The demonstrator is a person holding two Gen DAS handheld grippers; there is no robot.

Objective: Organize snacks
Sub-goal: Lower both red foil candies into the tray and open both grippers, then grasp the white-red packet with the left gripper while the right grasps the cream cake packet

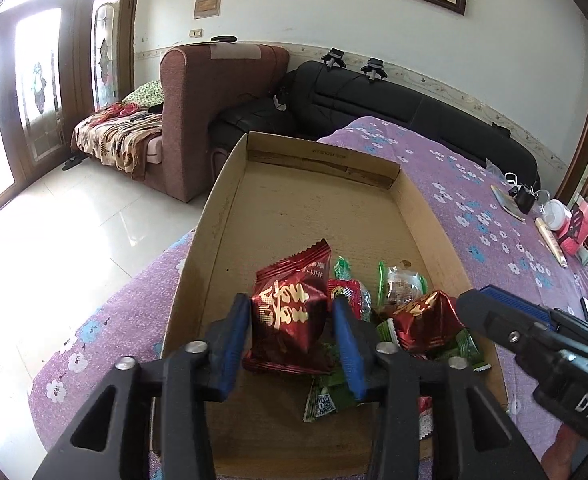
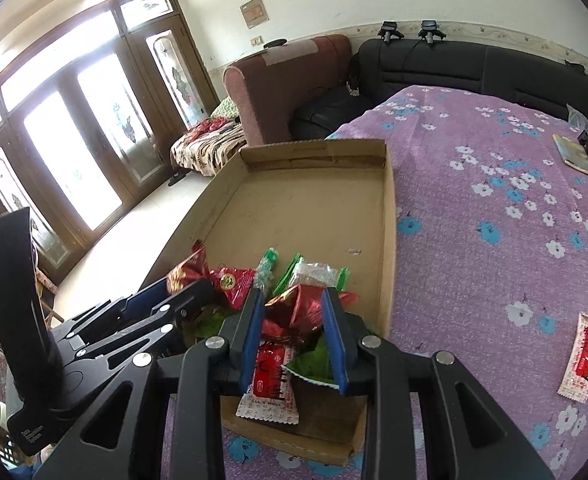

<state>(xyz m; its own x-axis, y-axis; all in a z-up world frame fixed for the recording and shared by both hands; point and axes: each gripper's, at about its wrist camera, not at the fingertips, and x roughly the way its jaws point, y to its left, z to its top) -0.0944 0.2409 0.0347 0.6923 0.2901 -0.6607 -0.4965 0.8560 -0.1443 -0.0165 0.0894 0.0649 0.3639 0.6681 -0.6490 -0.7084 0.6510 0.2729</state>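
Observation:
A shallow cardboard tray (image 1: 230,216) lies on the purple flowered cloth; it also shows in the right wrist view (image 2: 390,216). Several snacks lie piled at its near end. My left gripper (image 1: 292,318) is shut on a large red foil packet (image 1: 290,312) and holds it over the pile. My right gripper (image 2: 294,320) is shut on a smaller red foil packet (image 2: 298,312), also visible in the left wrist view (image 1: 426,320). Green packets (image 1: 464,346), a clear-wrapped snack (image 1: 404,286) and a red-and-white sachet (image 2: 268,384) lie beneath. Another sachet (image 2: 582,356) lies on the cloth to the right of the tray.
The tray's far half is bare cardboard. Small items, among them a pink box (image 1: 578,228) and a white jar (image 1: 554,214), sit at the table's far right. A brown armchair (image 1: 214,112) and black sofa (image 1: 374,100) stand behind. Tiled floor (image 1: 74,232) lies left.

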